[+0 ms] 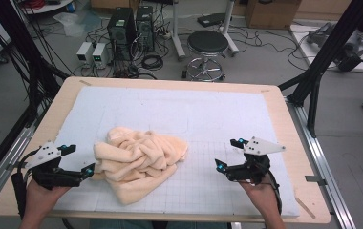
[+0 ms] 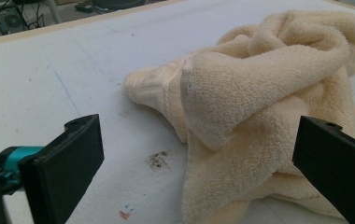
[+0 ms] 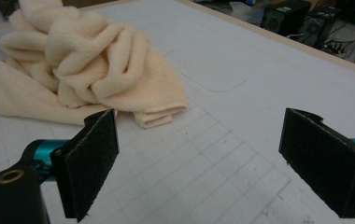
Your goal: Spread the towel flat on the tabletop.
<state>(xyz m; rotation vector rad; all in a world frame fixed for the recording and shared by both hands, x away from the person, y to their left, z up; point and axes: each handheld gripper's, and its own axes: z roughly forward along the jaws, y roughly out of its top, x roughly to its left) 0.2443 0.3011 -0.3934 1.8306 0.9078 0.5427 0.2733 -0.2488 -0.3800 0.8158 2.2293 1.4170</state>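
Note:
A crumpled cream towel [image 1: 139,162] lies in a heap on the white gridded mat [image 1: 208,114], left of the table's middle. My left gripper [image 1: 80,161] is held at the towel's left edge, jaws wide apart and pointing at it. In the left gripper view the towel [image 2: 259,102] bulks between and beyond the jaws, whose pads do not press on it. My right gripper [image 1: 229,153] hovers open over bare mat to the right of the towel. In the right gripper view the towel [image 3: 82,60] lies at the upper left, apart from the jaws.
The mat covers a wooden table [image 1: 284,119] with a narrow bare rim. Beyond the far edge stand a round stool [image 1: 207,47] and computer towers [image 1: 132,26] among floor cables. Black frame posts [image 1: 327,52] rise at the right. A small dark stain [image 2: 158,159] marks the mat.

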